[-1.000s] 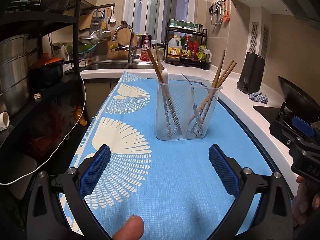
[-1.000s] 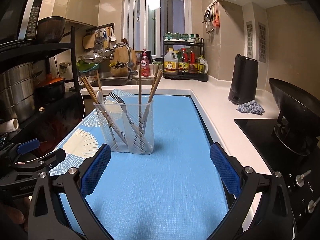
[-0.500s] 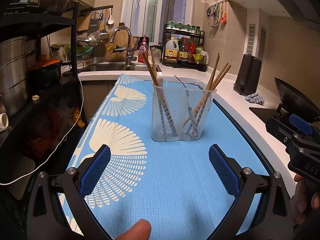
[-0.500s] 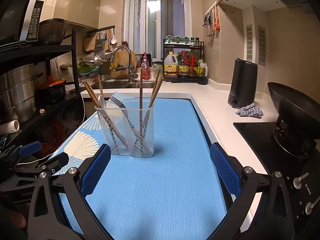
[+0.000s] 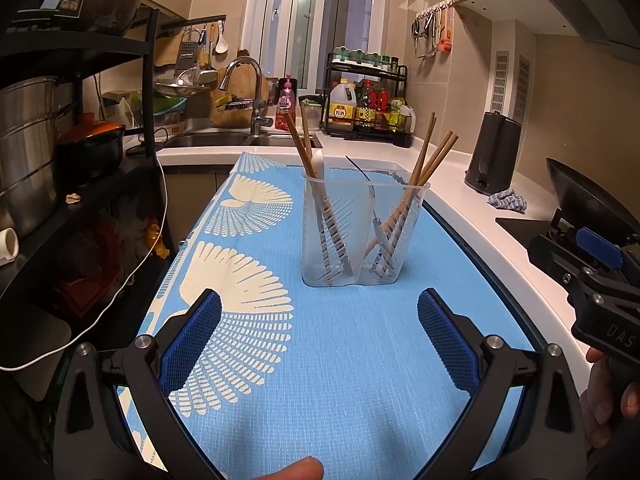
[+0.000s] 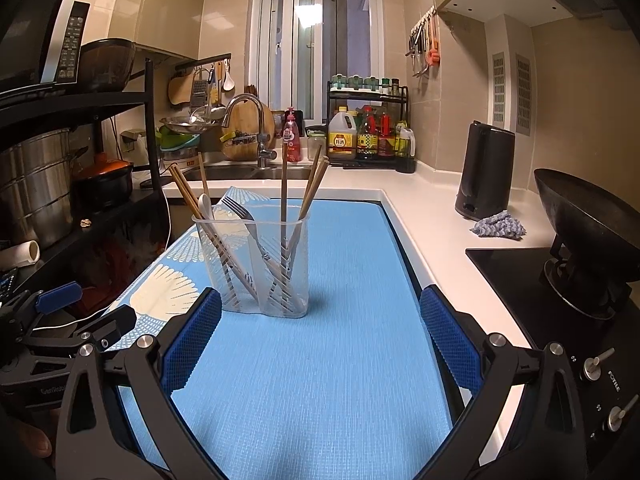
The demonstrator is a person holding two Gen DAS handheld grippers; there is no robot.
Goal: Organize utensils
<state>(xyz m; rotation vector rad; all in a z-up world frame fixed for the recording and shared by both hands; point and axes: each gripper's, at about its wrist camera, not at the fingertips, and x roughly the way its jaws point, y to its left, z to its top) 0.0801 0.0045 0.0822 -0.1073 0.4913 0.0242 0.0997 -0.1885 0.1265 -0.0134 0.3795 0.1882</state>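
A clear plastic utensil holder (image 5: pixel 362 236) stands upright on the blue mat (image 5: pixel 340 360); it also shows in the right wrist view (image 6: pixel 256 264). It holds wooden chopsticks (image 5: pixel 430 160), a white spoon (image 6: pixel 205 205) and a fork (image 6: pixel 236 207). My left gripper (image 5: pixel 318 330) is open and empty, short of the holder. My right gripper (image 6: pixel 320 332) is open and empty, with the holder ahead and to the left. Each gripper shows at the edge of the other's view.
A black kettle (image 6: pixel 484 174) and a grey cloth (image 6: pixel 498 226) sit on the white counter at right. A wok (image 6: pixel 588 224) stands on the hob. A sink with a tap (image 6: pixel 250 132) lies behind. A black shelf with pots (image 5: pixel 48 152) stands at left.
Both grippers have drawn back a little from the holder and stayed open. The holder and its utensils have not moved.
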